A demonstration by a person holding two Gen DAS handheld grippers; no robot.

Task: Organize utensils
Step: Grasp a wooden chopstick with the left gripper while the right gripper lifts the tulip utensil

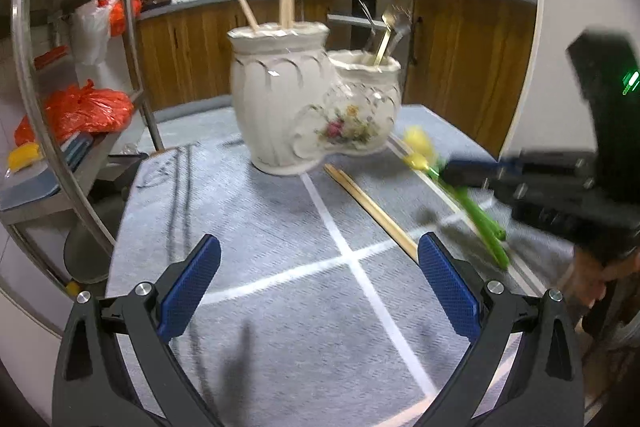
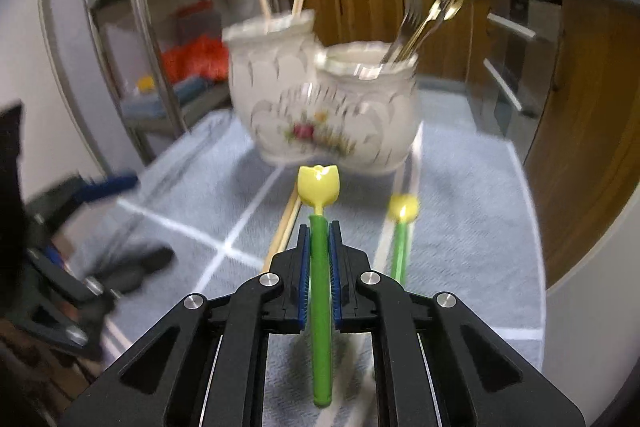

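Progress check: your two-part ceramic holder (image 2: pixel 320 107) stands upright at the far side of the bench (image 1: pixel 280 307), on the grey mat with white tape lines. Its taller compartment already carries wooden chopsticks (image 1: pixel 286 5), and the lower compartment carries metal forks (image 2: pixel 424 19), one of them gold-coloured; so part of the sorting looks done. Your right gripper (image 2: pixel 320 255) is closed narrow on the green handle of a tulip-shaped utensil (image 2: pixel 319 187), yellow head forward and pointing at the holder; both pads press on the handle, so count it as held. The head sits in front of the holder's base, not yet over either opening. Whether it is clear of the mat cannot be told for sure from this view. A second tulip utensil (image 2: pixel 402 223) lies on the mat just to the right of the held one, untouched. A pair of loose chopsticks (image 1: pixel 370 209) also lies on the mat, running from near the holder's foot toward you. Your left gripper (image 1: pixel 320 291) stands wide with nothing between its pads, over the tape cross. Judgement: roughly midway; left to place are the held utensil, its twin, and the loose chopsticks.
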